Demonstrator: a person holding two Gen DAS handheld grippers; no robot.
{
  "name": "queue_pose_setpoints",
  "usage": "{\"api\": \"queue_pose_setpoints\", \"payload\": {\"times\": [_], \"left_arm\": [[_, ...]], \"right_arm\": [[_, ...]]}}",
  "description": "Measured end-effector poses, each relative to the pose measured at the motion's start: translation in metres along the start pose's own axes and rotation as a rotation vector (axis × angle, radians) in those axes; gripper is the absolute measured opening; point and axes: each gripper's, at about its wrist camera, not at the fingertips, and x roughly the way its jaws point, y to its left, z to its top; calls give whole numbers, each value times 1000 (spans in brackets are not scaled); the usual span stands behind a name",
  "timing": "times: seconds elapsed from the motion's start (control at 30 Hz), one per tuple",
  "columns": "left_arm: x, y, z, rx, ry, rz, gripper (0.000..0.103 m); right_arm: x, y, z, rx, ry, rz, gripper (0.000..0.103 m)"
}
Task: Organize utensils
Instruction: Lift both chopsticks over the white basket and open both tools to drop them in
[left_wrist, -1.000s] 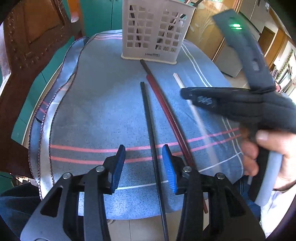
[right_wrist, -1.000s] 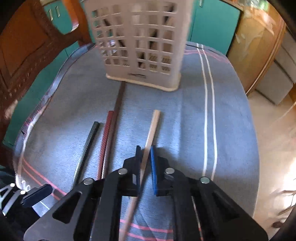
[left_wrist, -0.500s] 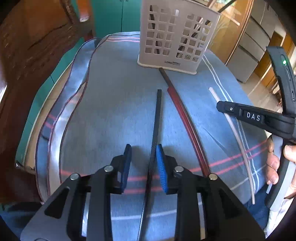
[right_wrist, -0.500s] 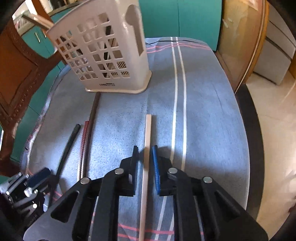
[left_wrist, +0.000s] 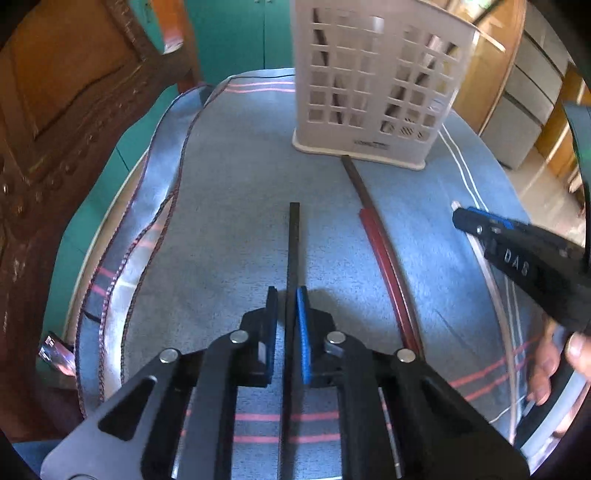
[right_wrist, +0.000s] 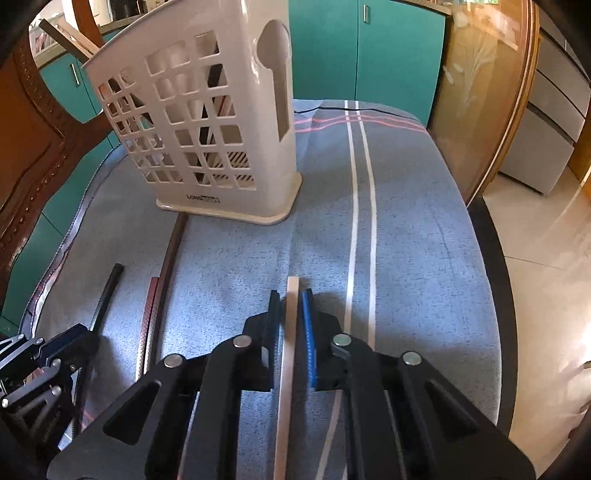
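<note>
Left wrist view. A carved wooden chair (left_wrist: 55, 110) fills the 9 o'clock edge, its outline cut off by the fisheye rim. The surface carries a blue cloth (left_wrist: 229, 229) with pink stripes. The left hand-held gripper (left_wrist: 287, 325) is clamped on the black chopstick (left_wrist: 294, 240), whose long axis runs from 6 toward 12 o'clock; its near end is hidden beneath the gripper body. Just to the right lies the red chopstick (left_wrist: 384, 258) with a dark brown chopstick (left_wrist: 356, 181) alongside, both slanting toward 11 o'clock; the brown one's far tip meets the foot of the utensil basket (left_wrist: 373, 85), and where the two overlap is hard to separate. Rods inside the basket show only as dark streaks through the lattice. At 3 o'clock the right hand-held gripper (left_wrist: 461, 218) enters, motion-blurred, with the person's fingers (left_wrist: 546, 369) partly cut off.

Right wrist view. The left hand-held gripper (right_wrist: 74, 338) appears at 8 o'clock, mostly out of frame, on the black chopstick (right_wrist: 109, 291). The red chopstick (right_wrist: 149, 317) and brown chopstick (right_wrist: 171, 258) point toward the utensil basket (right_wrist: 207, 122). The right hand-held gripper (right_wrist: 293, 321) is closed on the pale chopstick (right_wrist: 291, 325), which points to 12 o'clock; its near end is hidden. White stripes (right_wrist: 362, 229) cross the cloth at 1 o'clock.
</note>
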Motion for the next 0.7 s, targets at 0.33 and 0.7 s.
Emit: {"api": "queue_pose_setpoints", "payload": {"times": [0.33, 0.7], "left_arm": [[9, -6, 12, 45, -5, 42, 16], [17, -17, 21, 93, -12, 72, 10]], "right_arm": [[-5, 6, -5, -63, -5, -48, 13], [-6, 14, -6, -93, -8, -50, 9]]}}
